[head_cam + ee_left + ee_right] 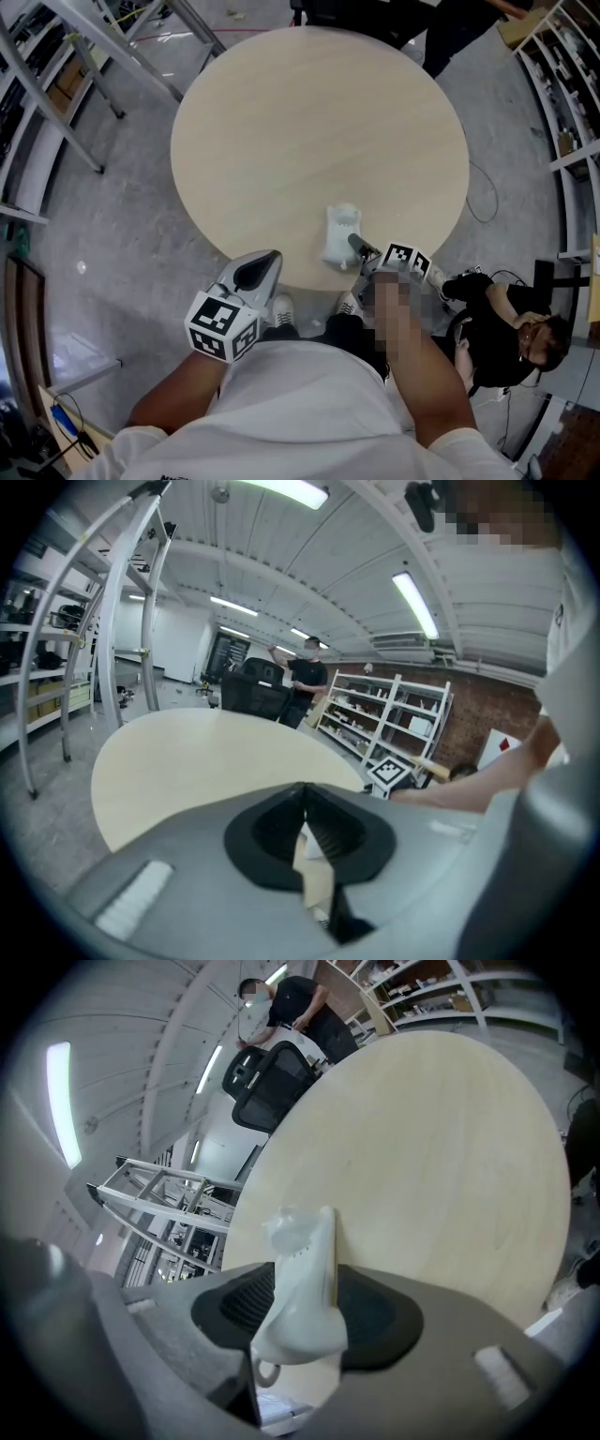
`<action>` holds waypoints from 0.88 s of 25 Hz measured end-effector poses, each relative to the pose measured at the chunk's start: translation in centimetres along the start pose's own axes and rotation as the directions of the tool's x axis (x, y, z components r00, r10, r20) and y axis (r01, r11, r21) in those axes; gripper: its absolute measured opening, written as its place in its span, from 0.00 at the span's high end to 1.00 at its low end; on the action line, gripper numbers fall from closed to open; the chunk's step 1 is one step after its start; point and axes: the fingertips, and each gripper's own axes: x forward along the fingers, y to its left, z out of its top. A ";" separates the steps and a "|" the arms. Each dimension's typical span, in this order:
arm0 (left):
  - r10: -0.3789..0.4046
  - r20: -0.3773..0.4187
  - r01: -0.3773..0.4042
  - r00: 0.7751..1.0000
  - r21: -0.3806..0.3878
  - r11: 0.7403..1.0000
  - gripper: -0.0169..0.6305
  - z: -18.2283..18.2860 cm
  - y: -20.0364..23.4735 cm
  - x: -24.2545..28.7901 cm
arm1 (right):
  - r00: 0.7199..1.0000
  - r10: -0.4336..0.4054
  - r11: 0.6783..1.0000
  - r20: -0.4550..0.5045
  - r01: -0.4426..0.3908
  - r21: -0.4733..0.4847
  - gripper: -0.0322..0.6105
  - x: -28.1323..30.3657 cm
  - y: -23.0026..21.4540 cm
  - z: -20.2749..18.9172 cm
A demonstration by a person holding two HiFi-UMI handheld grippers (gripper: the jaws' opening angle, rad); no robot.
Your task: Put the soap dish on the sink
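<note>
A small white moulded soap dish lies on the round pale-wood table, near its front edge. My right gripper reaches it from the front right. In the right gripper view the dish stands between the two dark pads of that gripper, and the jaws are spread wide around it. I cannot make out a separate sink. My left gripper hangs just off the table's front edge, left of the dish. Its jaws meet at the tips with nothing between them.
A metal ladder frame stands on the grey floor at the back left. Shelving lines the right side. A person in black sits low at the right. A black office chair and a standing person are beyond the table.
</note>
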 end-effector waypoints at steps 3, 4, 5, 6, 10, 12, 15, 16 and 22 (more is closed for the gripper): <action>-0.003 0.006 0.003 1.000 0.012 1.000 0.96 -0.1 -0.1 -1.1 | 0.999 -0.015 1.000 0.045 0.015 -0.006 0.63 -0.6 -0.4 0.6; -0.003 0.009 0.003 1.000 0.015 1.000 0.96 -0.1 0.0 -1.4 | 0.998 -0.017 1.000 0.065 0.017 -0.001 0.63 -0.9 -0.5 0.8; -0.004 0.012 0.004 1.000 0.018 1.000 0.96 -0.1 0.0 -1.7 | 0.996 -0.016 1.000 0.086 0.016 0.006 0.63 -1.1 -0.4 1.1; -0.005 0.014 0.004 1.000 0.020 1.000 0.96 -0.1 0.2 -2.0 | 0.994 -0.013 1.000 0.108 0.012 0.010 0.63 -1.5 -0.3 1.4; -0.015 0.017 0.014 1.000 0.029 0.999 0.96 -0.1 0.3 -2.9 | 0.983 0.021 0.999 0.184 -0.013 -0.046 0.63 -3.3 1.7 2.1; -0.023 0.020 0.022 1.000 0.045 0.999 0.96 0.1 -0.1 -2.9 | 0.973 0.059 0.992 0.221 -0.033 -0.122 0.63 -4.9 3.4 2.4; -0.031 0.043 0.027 0.999 0.071 0.997 0.96 0.9 -0.7 -2.7 | 0.952 0.148 0.968 0.269 -0.084 -0.234 0.67 -7.6 6.7 2.6; -0.031 0.056 0.027 0.998 0.076 0.997 0.96 1.3 -0.8 -2.7 | 0.942 0.182 0.958 0.283 -0.104 -0.269 0.74 -8.7 8.0 2.6; -0.024 0.103 0.017 0.994 0.070 0.997 0.96 1.9 -3.0 -2.6 | 0.877 0.390 0.854 0.280 -0.231 -0.465 0.95 -16.8 13.3 1.3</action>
